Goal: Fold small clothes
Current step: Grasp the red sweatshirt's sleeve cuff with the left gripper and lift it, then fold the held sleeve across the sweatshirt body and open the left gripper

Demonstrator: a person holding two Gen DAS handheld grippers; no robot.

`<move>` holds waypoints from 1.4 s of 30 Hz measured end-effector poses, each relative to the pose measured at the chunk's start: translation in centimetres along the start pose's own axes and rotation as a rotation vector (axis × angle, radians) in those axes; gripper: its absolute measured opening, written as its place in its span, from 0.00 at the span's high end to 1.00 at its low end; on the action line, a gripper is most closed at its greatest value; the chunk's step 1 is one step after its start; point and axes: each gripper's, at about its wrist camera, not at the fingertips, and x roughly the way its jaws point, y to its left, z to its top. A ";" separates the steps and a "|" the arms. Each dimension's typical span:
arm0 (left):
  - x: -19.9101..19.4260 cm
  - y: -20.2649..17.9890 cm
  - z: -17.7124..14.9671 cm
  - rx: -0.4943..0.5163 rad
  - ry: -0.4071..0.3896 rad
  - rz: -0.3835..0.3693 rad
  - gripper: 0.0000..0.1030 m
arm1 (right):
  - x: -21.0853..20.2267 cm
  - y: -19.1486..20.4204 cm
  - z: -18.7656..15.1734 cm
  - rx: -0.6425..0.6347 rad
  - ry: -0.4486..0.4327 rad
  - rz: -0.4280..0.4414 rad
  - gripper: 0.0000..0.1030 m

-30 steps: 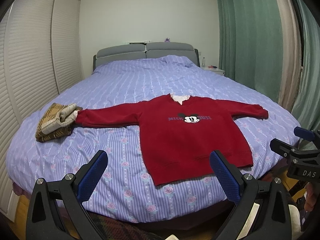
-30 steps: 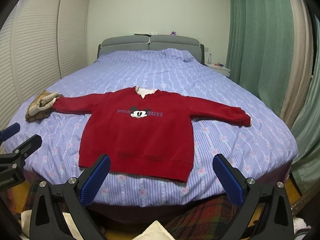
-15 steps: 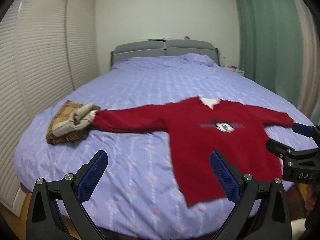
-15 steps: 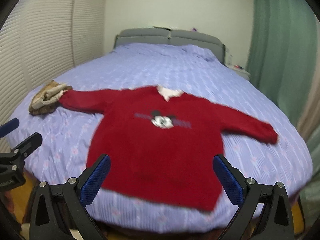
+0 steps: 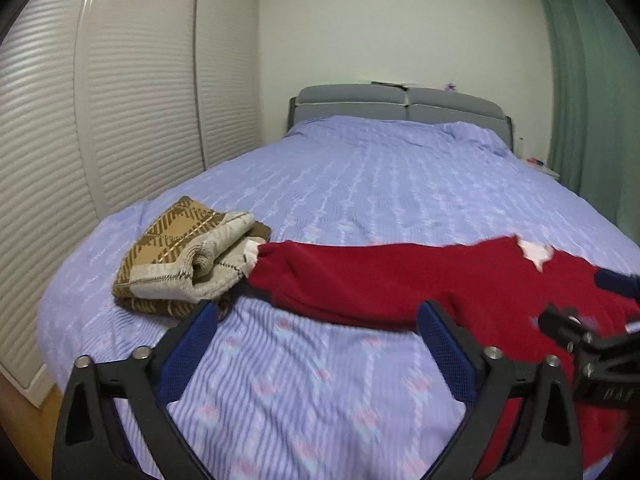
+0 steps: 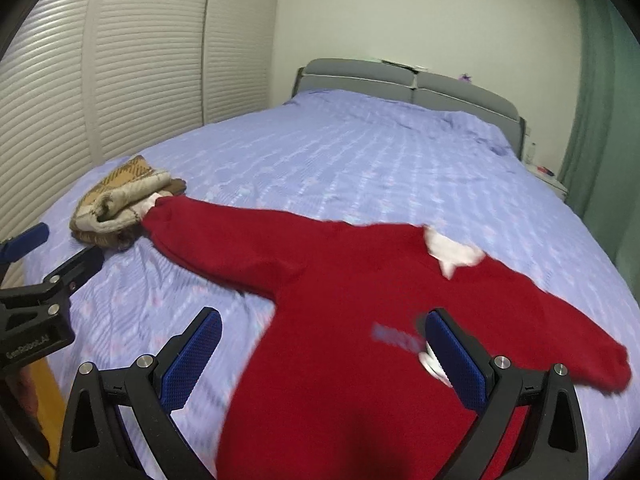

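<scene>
A small red sweatshirt with a Mickey print and white collar lies flat, face up, on the purple bed, sleeves spread. In the left wrist view its left sleeve reaches to a folded garment. My left gripper is open and empty, above the bed just short of that sleeve. My right gripper is open and empty, over the sweatshirt's body. The left gripper also shows at the left edge of the right wrist view; the right gripper shows at the right edge of the left wrist view.
A folded brown and cream garment lies at the bed's left edge, touching the sleeve cuff. The purple bedspread runs back to a grey headboard. White louvred wardrobe doors stand on the left, green curtains on the right.
Both grippers have moved forward and leftward over the bed, closer to the sweatshirt. The left one now faces the left sleeve, the right one the body. Both stayed open.
</scene>
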 end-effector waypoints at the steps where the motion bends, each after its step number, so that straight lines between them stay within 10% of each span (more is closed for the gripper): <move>1: 1.0 0.3 0.2 -0.011 0.005 -0.004 0.12 | 1.1 0.4 0.4 -0.003 0.013 0.001 0.01; 19: 16.6 5.1 -1.3 -0.339 0.214 0.024 0.32 | 12.7 2.2 3.0 0.056 0.110 0.048 0.00; 29: 18.1 4.5 -1.5 -0.326 0.236 0.018 0.74 | 13.2 1.6 2.9 0.058 0.118 0.032 0.00; 37: 10.5 -0.4 4.4 -0.047 -0.023 0.032 0.75 | 10.1 -1.5 3.0 0.108 0.083 0.013 0.01; 42: 6.3 -6.2 8.5 0.074 -0.135 -0.088 0.75 | 7.2 -5.6 3.0 0.136 0.050 -0.048 0.01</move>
